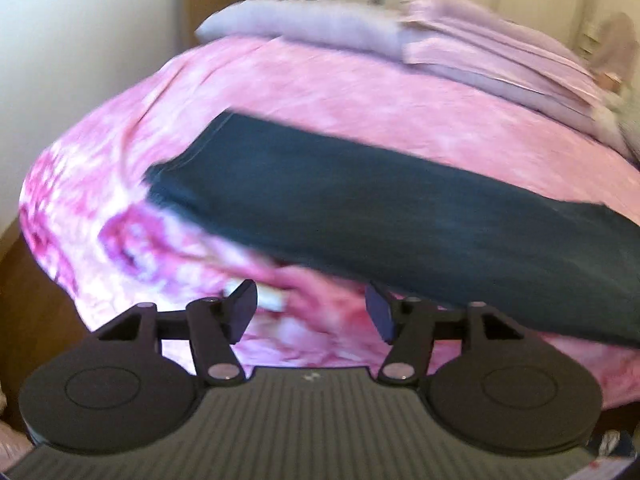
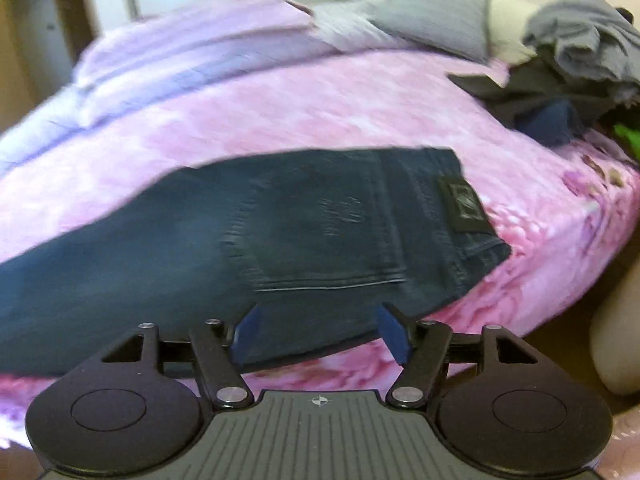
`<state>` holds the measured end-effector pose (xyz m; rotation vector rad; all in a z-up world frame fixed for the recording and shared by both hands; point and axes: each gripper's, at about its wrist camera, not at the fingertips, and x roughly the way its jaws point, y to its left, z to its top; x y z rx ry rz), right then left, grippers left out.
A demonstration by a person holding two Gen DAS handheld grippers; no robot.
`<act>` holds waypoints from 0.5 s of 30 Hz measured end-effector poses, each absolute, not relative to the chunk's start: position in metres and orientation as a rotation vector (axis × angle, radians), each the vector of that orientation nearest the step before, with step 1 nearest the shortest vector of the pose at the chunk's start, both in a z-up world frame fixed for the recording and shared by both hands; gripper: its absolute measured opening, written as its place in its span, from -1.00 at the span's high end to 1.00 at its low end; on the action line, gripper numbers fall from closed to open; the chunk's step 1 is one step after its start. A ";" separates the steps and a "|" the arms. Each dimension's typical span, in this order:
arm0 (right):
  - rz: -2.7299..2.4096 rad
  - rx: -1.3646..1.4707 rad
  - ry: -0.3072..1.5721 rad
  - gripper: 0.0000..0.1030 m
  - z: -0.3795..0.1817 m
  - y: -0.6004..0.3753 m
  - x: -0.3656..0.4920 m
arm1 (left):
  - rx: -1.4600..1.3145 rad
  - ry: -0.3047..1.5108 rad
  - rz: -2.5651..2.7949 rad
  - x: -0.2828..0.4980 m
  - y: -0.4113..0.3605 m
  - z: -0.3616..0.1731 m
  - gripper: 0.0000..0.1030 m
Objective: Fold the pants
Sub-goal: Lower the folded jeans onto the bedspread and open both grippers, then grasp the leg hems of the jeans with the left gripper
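Note:
Dark blue jeans [image 1: 380, 216] lie flat across a pink flowered bedspread [image 1: 320, 92], folded lengthwise with one leg on the other. The left wrist view shows the leg end with its hems at upper left. In the right wrist view the same jeans [image 2: 280, 232] show the waistband, a back pocket and a dark label at the right. My left gripper [image 1: 311, 308] is open above the bedspread, just short of the near edge of the leg. My right gripper [image 2: 320, 330] is open over the seat part near the bed's edge, with nothing between its fingers.
Lilac pillows and folded bedding [image 1: 460, 36] lie at the head of the bed. A heap of grey and dark clothes [image 2: 568, 64] sits at the far right of the bed, with a grey cushion [image 2: 436, 12] behind. A wall [image 1: 80, 20] stands to the left.

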<state>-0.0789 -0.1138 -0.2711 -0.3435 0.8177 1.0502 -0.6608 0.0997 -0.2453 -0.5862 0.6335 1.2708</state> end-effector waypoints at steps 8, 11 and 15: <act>1.141 -0.355 0.805 -0.25 -0.255 -0.152 -0.130 | -0.516 0.662 1.158 -0.610 0.041 -0.222 -0.32; 1.167 -0.371 0.811 -0.25 -0.260 -0.163 -0.141 | -0.508 0.687 1.131 -0.598 0.027 -0.225 -0.32; 1.173 -0.384 0.842 -0.25 -0.270 -0.172 -0.148 | -0.491 0.716 1.092 -0.586 0.016 -0.229 -0.32</act>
